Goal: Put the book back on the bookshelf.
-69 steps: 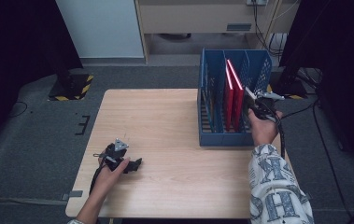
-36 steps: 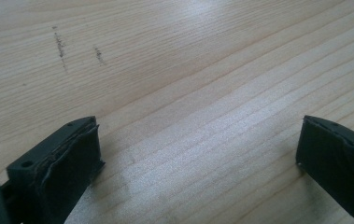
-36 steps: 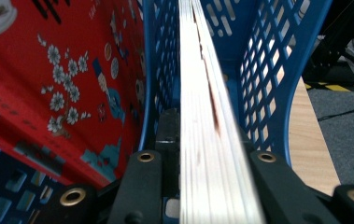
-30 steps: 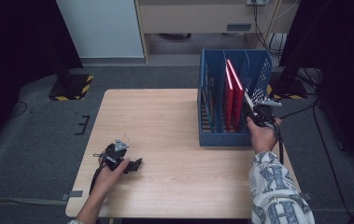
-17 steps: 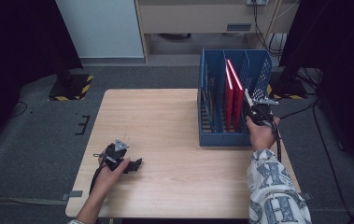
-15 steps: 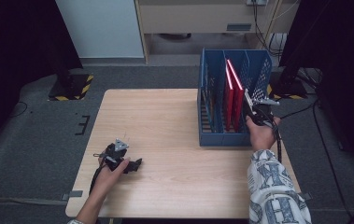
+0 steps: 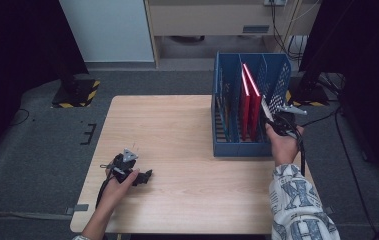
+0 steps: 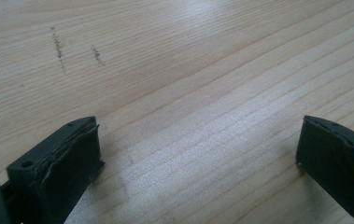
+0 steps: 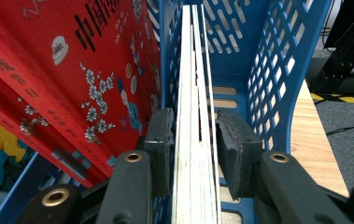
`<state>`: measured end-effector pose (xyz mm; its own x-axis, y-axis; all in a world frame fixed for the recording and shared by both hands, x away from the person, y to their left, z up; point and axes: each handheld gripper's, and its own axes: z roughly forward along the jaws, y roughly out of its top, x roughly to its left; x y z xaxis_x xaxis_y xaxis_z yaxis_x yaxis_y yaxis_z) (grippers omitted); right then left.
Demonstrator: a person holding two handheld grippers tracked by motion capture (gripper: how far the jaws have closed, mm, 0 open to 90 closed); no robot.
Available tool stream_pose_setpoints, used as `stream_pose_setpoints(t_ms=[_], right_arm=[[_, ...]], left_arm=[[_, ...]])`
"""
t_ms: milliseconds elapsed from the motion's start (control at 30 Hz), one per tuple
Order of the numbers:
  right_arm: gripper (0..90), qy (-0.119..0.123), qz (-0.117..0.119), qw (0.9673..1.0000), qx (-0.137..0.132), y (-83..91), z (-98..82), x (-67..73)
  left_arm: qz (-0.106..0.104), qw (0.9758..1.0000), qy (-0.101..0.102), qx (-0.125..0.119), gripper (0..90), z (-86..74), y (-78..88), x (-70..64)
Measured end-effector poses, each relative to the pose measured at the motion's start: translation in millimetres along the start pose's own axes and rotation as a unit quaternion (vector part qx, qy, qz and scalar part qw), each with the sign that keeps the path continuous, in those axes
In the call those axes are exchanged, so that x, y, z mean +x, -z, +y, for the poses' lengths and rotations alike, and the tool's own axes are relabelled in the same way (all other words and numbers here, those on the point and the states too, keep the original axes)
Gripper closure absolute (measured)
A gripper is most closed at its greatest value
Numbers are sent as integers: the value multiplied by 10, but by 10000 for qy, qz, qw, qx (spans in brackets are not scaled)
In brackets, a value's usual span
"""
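Since the earlier frames the right claw [image 9: 193, 154] has sunk a little at the near right corner of the blue crate [image 7: 249, 145], and its jaws have just been opening. In the right gripper view the thin book [image 9: 194, 140] stands on edge between the two pads: the left pad lies close against its cover, while a narrow gap shows between the right pad and the page block. So I read the grip as let go, with the book resting upright in the rightmost slot of the crate, just inside the perforated blue wall. That suggests the filing of this book is nearly done and the next move is to draw the claw back without tipping it.

Going by size: the wooden desk [image 7: 177, 120] carries the crate at its right edge. In the crate, left of the thin book, stand the red books [image 7: 247, 100], leaning against a divider. Their covers, with white blossoms and printed characters, show in the right gripper view.

The left claw [image 7: 147, 176] has kept its place low over the desk near the front left, its jaws wide apart with bare wood between them.
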<state>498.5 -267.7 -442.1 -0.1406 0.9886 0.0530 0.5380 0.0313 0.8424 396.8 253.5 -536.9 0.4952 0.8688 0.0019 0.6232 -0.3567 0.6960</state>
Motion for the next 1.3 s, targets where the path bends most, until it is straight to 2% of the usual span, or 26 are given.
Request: stream_pose_setpoints(t_ms=[167, 400, 600, 800, 967, 1200, 1300], right_arm=[[682, -107, 41, 9999, -57, 19, -3, -18], [708, -97, 50, 9999, -116, 39, -18, 3], [690, -125, 91, 9997, -186, 43, -39, 37], [663, -153, 185, 9994, -231, 61, -46, 15], [583, -178, 229, 9991, -321, 90, -47, -13], [370, -221, 383, 9983, -378, 145, -54, -37], [305, -232, 451, 9979, -408, 173, -48, -50]], left_arm=[[-2, 10000, -4, 0, 0, 1, -1, 0], [-1, 10000, -4, 1, 0, 1, 0, 0], [-4, 10000, -6, 0, 0, 1, -1, 0], [-5, 10000, -8, 0, 0, 1, 0, 0], [-5, 10000, -8, 1, 0, 1, 0, 0], [-5, 10000, -9, 2, 0, 0, 0, 0], [-4, 10000, -8, 1, 0, 0, 0, -1]])
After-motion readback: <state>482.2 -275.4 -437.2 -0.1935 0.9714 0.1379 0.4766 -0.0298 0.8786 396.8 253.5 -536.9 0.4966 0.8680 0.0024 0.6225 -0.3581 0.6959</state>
